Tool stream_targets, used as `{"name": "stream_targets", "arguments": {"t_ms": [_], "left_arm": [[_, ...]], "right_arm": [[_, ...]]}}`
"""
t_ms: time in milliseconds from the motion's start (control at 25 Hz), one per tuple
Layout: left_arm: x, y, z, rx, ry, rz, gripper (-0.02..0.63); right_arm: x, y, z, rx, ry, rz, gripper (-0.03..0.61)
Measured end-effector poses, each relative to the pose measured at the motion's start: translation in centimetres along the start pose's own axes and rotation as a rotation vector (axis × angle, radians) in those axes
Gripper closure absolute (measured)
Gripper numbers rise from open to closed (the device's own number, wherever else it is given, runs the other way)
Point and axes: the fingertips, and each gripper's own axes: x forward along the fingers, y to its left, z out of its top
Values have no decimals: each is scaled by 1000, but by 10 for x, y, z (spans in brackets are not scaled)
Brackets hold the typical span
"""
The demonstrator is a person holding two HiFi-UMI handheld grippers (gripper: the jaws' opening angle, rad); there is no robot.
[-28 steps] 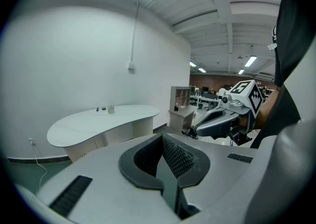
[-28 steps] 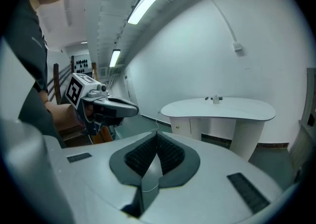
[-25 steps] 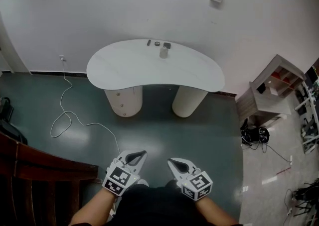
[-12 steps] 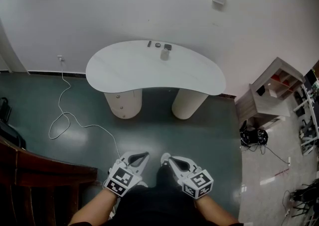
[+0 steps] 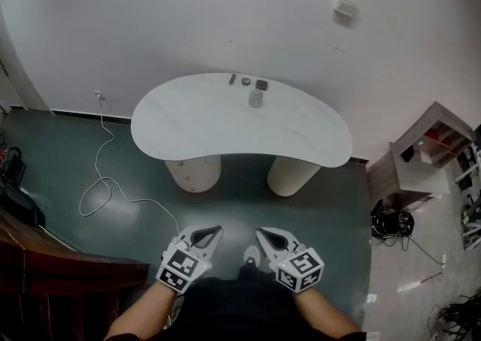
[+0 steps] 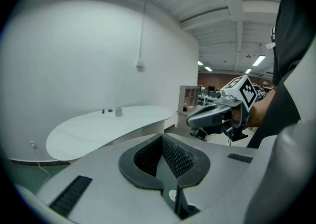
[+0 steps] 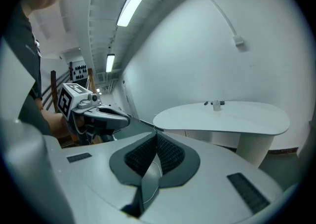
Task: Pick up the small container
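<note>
Head view is showing the table [image 5: 195,125] coming closer. The left tool [image 5: 213,232] and right tool [image 5: 263,233] are staying closed and empty, far from the small container [image 5: 256,99].

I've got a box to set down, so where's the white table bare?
The white table is bare across its left end, its right end and the whole near edge. The only crowding is at the middle of the far edge: the small container and three little items behind it.
</note>
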Motion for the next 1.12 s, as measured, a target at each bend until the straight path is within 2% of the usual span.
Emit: {"name": "stream_targets", "arguments": {"t_ms": [200,480,640,880,1120], "left_arm": [[46,19,38,7,-16,12,598],[113,37,57,-12,27,19,598],[147,44,71,-12,43,23,598],[177,54,88,0,48,47,598],[180,70,81,-77,69,68,598]], "right_arm": [[14,-44,24,-27,-9,25,583],[31,-112,33,12,19,67,583],[38,-140,42,-1,22,98,583],[53,-163,50,-6,25,155,583],[70,-173,49,-6,55,191,583]]}}
